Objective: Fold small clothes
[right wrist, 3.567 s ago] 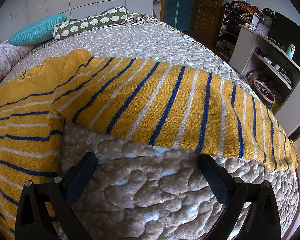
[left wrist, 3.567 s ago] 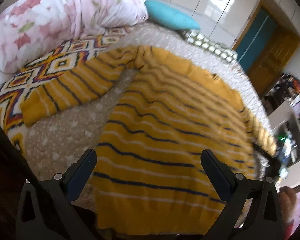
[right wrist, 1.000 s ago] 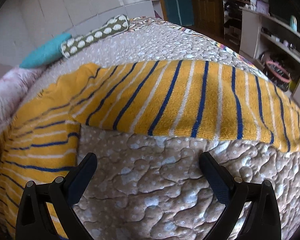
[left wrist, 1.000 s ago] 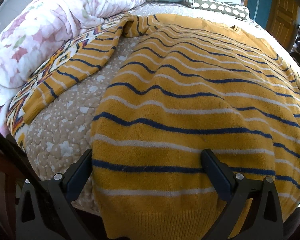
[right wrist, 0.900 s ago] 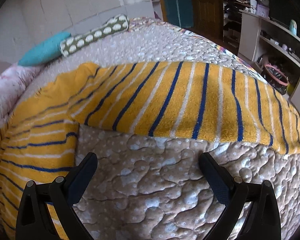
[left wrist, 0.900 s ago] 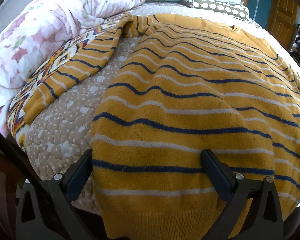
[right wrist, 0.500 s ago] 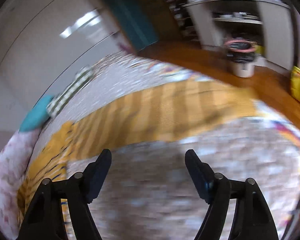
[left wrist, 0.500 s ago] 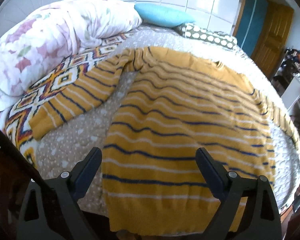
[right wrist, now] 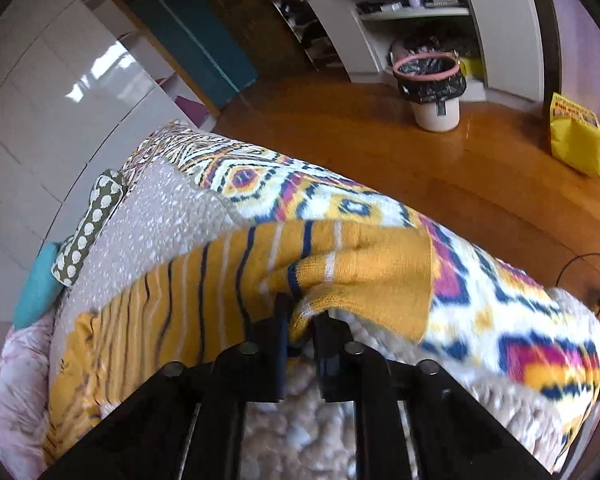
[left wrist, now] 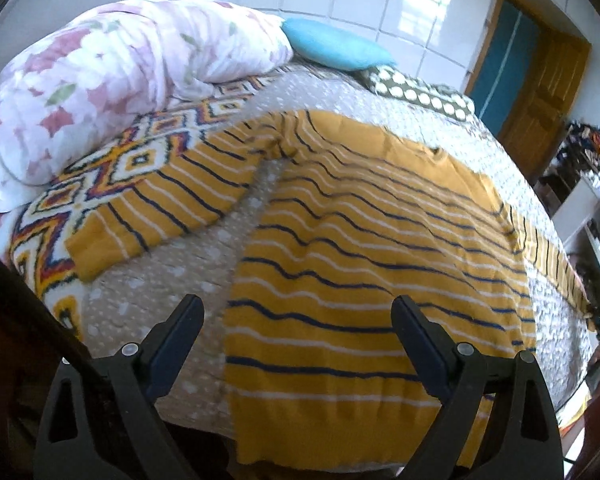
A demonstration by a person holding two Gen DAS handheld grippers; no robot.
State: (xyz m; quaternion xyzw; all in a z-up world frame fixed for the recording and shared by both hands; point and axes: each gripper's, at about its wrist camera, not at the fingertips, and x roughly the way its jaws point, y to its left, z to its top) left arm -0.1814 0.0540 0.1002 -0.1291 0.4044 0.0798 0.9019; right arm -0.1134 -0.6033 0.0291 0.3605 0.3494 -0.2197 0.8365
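Right wrist view: right claw (right wrist: 300, 320) pinching sleeve cuff (right wrist: 364, 280) of striped sweater (left wrist: 360, 240) near bed (right wrist: 500, 320) side edge. Left claw (left wrist: 296, 332) hovering spread over hem, gripping nothing. Sweater lying flat across bed; soft, limp knit, likely sagging; best gripped at cuffs, hem corners.

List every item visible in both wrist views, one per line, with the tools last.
sweater: one, mustard yellow with navy and white stripes, spread flat on the bed
quilt: one, beige with white dots, covering the bed under the sweater
patterned blanket: one, white with orange, navy and magenta diamonds, along the bed edges
floral duvet: one, white and pink, bunched at the bed's far left
cushion: one, turquoise, at the head of the bed
bolster: one, olive with white dots, beside the cushion
bin: one, white, black liner, pink rim, on the wooden floor
bag: one, yellow, on the floor
left tool: open, above the sweater's hem
right tool: shut on the sweater's sleeve cuff
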